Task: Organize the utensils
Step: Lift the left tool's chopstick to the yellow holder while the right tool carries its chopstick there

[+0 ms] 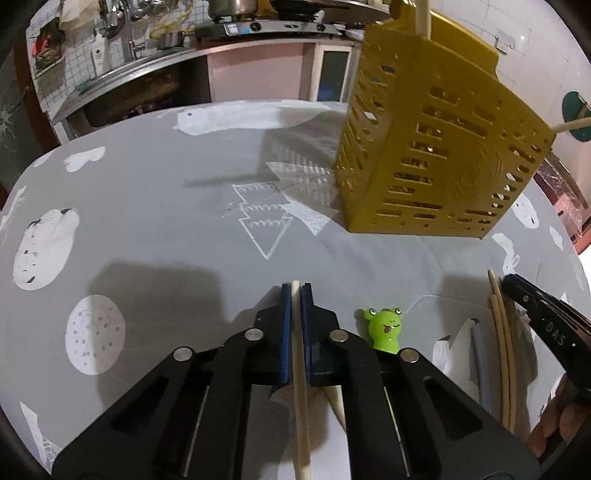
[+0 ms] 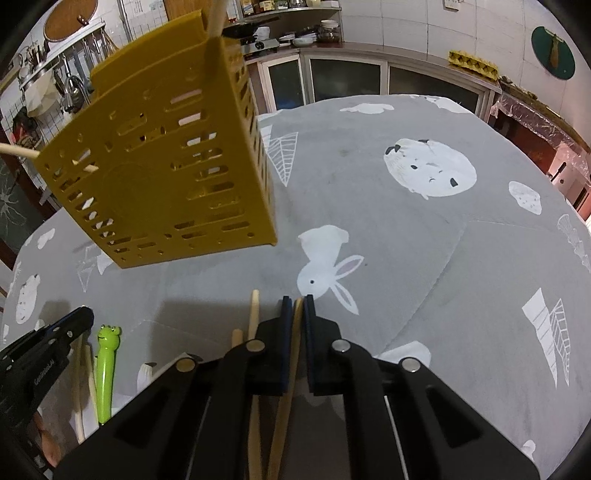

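Note:
A yellow slotted utensil holder stands on the grey printed tablecloth, with pale chopsticks sticking out of its top. My left gripper is shut on a pale chopstick that runs back between its blue pads. Just right of it lies a green frog-headed utensil. My right gripper is shut on a tan chopstick. More chopsticks lie to its left. In the right wrist view the left gripper shows at the lower left.
Two loose chopsticks and a grey-handled utensil lie beside the right gripper's black body. A kitchen counter with a stove and cabinets runs behind the table. The cloth to the right is bare.

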A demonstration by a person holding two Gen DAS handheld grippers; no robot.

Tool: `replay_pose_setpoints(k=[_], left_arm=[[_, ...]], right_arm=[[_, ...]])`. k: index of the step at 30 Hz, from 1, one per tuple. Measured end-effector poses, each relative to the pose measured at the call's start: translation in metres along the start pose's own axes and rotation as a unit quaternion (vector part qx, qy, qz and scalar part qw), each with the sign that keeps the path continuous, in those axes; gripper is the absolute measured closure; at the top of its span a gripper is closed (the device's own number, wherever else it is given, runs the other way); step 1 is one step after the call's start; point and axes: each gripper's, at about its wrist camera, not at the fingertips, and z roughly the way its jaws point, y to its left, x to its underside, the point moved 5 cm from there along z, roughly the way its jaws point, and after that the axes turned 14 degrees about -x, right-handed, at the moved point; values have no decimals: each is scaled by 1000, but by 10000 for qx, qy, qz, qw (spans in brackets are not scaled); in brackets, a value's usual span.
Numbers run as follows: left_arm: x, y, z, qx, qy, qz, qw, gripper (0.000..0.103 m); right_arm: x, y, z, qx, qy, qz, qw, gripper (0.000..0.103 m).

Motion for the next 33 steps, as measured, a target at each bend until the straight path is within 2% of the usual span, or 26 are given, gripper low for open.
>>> replay_pose_setpoints(k=[7,17,27,31,33], left_arm=[[-8,14,-30,23,-459,-200,9987,99],[-17,35,-94,29,-1284,-461,9906,99],[-19,47,-139,-88,-2021,-566,9777,99],[-19,44,-133,-136,-1900,-412,9808,99],[-22,42,-119,-97,-1610,-370,9862,99]], right_arm=[[-13,-5,-26,-219,-365,-9,9991,98],[-33,3,-70,-540,-1020,-254,9930,98],[-42,27,-125,-727,-1953,-891,9740,98],[-40,33,-134,-786,-2035,-1044,9703,98],[-41,35,-133,-775,-1997,-1102,9705,98]])
